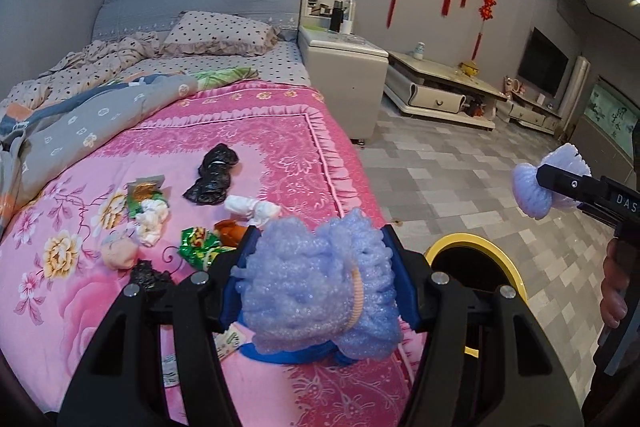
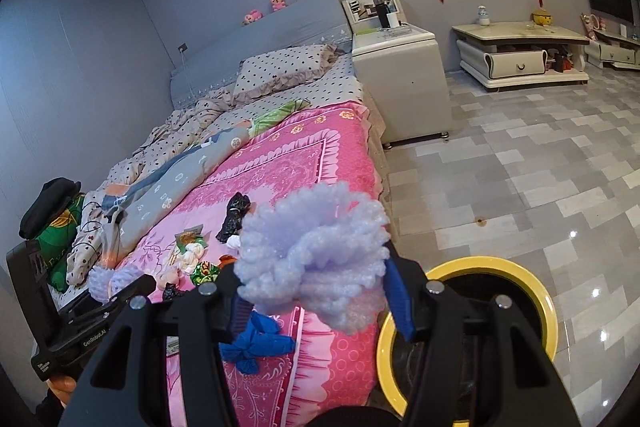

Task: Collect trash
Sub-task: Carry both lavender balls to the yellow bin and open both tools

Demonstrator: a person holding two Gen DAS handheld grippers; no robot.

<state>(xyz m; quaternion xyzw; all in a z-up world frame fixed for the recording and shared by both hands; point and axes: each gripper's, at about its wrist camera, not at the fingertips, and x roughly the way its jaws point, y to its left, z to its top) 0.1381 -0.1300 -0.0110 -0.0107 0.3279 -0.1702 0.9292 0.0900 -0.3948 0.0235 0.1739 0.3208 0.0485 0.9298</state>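
Note:
My left gripper (image 1: 320,279) is shut on a pale blue foam net (image 1: 316,291) with a rubber band, held over the foot of the pink bed beside the yellow-rimmed bin (image 1: 472,247). My right gripper (image 2: 316,275) is shut on a second pale blue foam net (image 2: 316,259), above the bed's edge next to the bin (image 2: 544,307); it also shows in the left wrist view (image 1: 536,191). Trash lies on the bedspread: a black bag (image 1: 214,173), white tissues (image 1: 152,217), green wrappers (image 1: 198,245), a blue glove (image 2: 256,343).
A rumpled quilt (image 1: 88,115) and pillow (image 1: 220,33) lie further up the bed. A white cabinet (image 1: 344,75) stands at the bedside, a TV stand (image 1: 444,87) beyond it. Grey tiled floor (image 2: 520,179) spreads to the right.

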